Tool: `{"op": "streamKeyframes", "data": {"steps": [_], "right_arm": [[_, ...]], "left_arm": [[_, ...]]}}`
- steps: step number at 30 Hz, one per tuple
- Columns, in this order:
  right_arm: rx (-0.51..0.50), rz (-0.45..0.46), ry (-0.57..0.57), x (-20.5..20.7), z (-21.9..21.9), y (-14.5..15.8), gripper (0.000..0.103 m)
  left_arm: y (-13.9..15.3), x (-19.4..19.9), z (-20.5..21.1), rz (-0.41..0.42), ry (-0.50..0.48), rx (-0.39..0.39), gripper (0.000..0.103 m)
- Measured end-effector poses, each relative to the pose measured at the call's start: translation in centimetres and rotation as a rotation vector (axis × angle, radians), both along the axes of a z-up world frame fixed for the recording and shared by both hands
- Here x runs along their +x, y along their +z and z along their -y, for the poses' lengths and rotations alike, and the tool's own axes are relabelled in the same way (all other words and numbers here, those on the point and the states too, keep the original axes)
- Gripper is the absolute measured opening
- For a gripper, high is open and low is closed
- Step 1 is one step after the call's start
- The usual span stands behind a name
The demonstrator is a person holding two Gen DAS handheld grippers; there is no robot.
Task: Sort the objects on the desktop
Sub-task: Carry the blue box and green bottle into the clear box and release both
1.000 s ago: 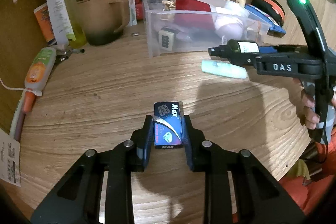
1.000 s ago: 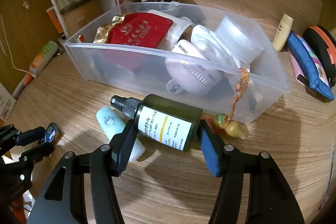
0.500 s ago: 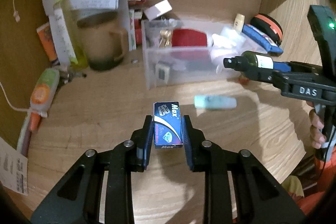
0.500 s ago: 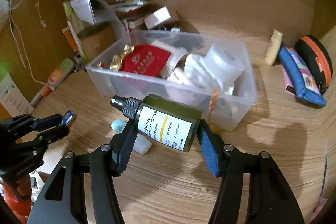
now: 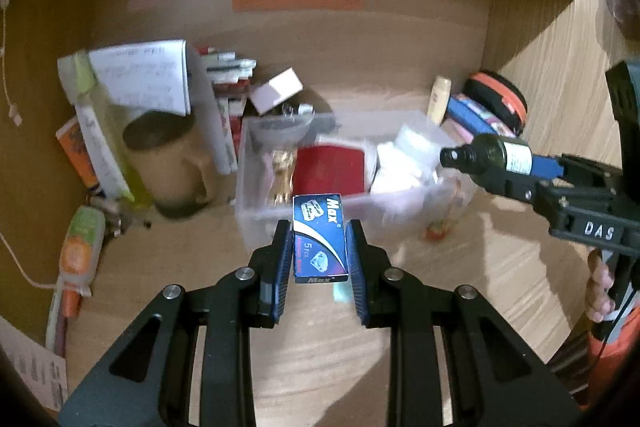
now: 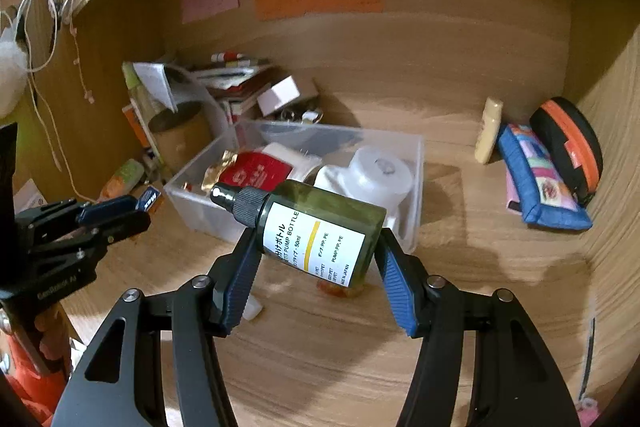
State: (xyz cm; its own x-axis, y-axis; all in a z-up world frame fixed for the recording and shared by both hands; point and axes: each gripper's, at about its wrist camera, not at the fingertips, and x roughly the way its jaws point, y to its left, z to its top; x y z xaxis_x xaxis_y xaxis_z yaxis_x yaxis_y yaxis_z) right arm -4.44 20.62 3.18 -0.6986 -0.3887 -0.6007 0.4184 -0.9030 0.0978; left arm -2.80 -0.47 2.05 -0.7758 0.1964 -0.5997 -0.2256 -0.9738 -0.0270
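Note:
My left gripper [image 5: 319, 259] is shut on a small blue "Max" box [image 5: 319, 239] and holds it in the air in front of the clear plastic bin [image 5: 256, 223]. My right gripper [image 6: 316, 263] is shut on a dark green pump bottle [image 6: 320, 231] with a white label, held sideways above the desk near the bin [image 6: 416, 163]. The bin holds a red pouch [image 6: 256, 175], white containers [image 6: 380, 171] and other items. The right gripper with the bottle [image 5: 492, 159] also shows in the left wrist view. The left gripper [image 6: 120, 215] shows in the right wrist view.
A brown mug [image 5: 172, 155], papers and tubes stand at the back left. A blue pouch [image 6: 536, 179], an orange-black case [image 6: 568, 143] and a cream tube [image 6: 490, 129] lie at the back right. A pale mint tube [image 5: 340, 293] and an orange trinket [image 6: 340, 291] lie on the desk.
Both grippers have risen well above the desk with their objects. The bin and the mint tube now lie lower and farther below them.

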Motion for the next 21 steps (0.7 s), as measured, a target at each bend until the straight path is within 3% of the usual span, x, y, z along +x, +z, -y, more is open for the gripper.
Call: {"op": "streamKeyframes", "data": {"steps": [9, 21], "right_arm": [[-0.027, -0.023, -0.006, -2.4, -0.9, 1.1, 0.055], [0.020, 0.072, -0.001, -7.3, 0.3, -2.0, 0.055]], "left_arm": [[2.4, -3.5, -0.7, -0.045, 0.007, 0.011, 0.027], [-1.2, -8.7, -3.5, 0.073, -0.043, 0.016, 0.027]]}}
